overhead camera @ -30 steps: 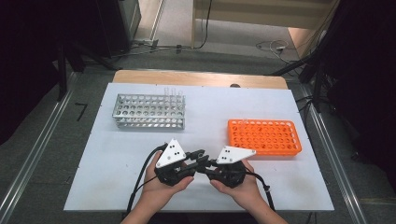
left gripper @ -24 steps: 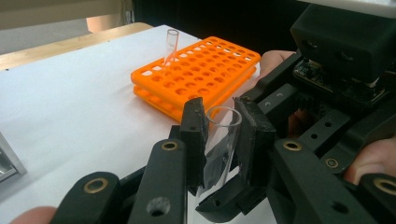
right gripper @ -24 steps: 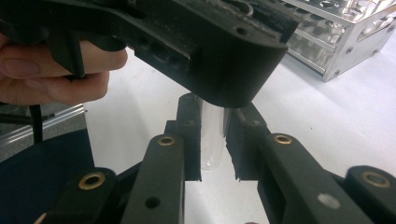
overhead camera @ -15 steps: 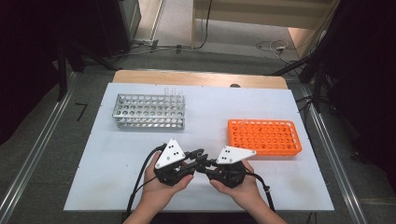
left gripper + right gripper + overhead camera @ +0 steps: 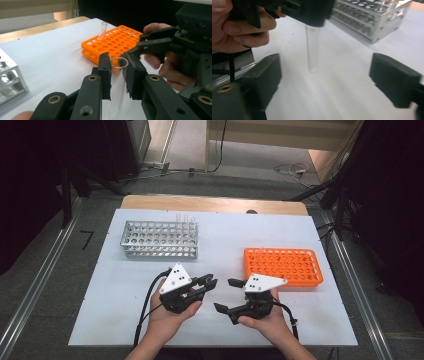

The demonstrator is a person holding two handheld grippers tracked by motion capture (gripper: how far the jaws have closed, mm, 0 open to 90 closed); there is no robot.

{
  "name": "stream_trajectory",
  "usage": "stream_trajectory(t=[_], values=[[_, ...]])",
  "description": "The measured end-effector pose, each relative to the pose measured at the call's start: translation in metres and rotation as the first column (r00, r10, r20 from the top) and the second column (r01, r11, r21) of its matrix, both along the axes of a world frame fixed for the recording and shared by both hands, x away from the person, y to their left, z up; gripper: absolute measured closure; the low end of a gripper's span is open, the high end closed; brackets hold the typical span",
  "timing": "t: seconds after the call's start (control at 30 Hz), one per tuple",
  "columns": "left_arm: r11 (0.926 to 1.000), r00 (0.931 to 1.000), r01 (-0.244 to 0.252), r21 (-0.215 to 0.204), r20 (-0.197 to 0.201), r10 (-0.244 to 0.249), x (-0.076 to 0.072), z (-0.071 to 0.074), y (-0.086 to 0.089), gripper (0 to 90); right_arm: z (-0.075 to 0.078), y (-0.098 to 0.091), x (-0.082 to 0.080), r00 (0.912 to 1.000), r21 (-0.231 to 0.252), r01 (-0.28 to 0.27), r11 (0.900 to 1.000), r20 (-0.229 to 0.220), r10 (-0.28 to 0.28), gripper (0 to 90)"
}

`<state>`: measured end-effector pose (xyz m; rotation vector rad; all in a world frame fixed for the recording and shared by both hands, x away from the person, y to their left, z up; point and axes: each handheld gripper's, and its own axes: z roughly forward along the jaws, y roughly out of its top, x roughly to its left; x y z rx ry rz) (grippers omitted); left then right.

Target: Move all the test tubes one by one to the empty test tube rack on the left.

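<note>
Cataloguing item one: a clear glass test tube (image 5: pixel 117 75), held upright just in front of the orange rack (image 5: pixel 282 266), on the person's side of it and above the white counter (image 5: pixel 100 285).

Holder: left claw (image 5: pixel 119 72), closed on the tube a little below its open rim, one pad at each side; the tube's rounded bottom (image 5: pixel 312 68) hung free beneath.

Right claw (image 5: pixel 226 295): its jaws had just been opening and stood wide, with nothing pressed between them; the tube hung between them, clear of both pads, and this claw lay nearer the orange rack than the left one.

Handling, as judged: light, rigid, thin-walled and smooth. Likely to slip under a weak pinch and to crack under a hard one or on a knock against the rack.

Best hold, as judged: across the straight wall a short way under the rim, pads square to it, leaving the lower part free to enter a hole.

Other stock: one more tube (image 5: pixel 102 31) leaning in the far corner of the orange rack; a metal rack (image 5: pixel 160 239) well apart from it across the counter.
</note>
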<state>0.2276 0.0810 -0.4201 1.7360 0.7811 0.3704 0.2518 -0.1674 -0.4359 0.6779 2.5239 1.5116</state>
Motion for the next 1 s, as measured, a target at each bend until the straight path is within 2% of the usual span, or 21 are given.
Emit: stream_trajectory(t=[0.1,0.3,0.6,0.8,1.0], values=[[0.9998,0.9998,-0.019,0.004,0.000,0.019,0.003,0.002,0.008,75.8,0.002,-0.012,0.003,0.9999,0.008,0.015,0.9999,0.006,-0.015,0.0],[0.9985,0.9985,-0.055,-0.006,0.008,0.055,0.010,0.007,0.023,75.8,0.002,-0.038,0.005,0.9979,0.013,0.059,0.9982,0.026,-0.060,0.0],[0.9942,0.9944,-0.106,-0.017,0.002,0.106,0.023,0.009,0.042,75.8,-0.001,-0.072,0.003,0.9926,0.006,0.119,0.9928,0.023,-0.119,0.0],[0.9893,0.9898,-0.143,-0.032,-0.002,0.143,0.035,0.012,0.054,75.7,-0.002,-0.091,0.001,0.9874,0.012,0.156,0.9876,0.026,-0.156,0.0],[0.9834,0.9836,-0.180,-0.022,0.010,0.180,0.049,0.016,0.063,75.8,-0.005,-0.108,-0.001,0.9808,0.008,0.192,0.9814,0.033,-0.192,0.0]])
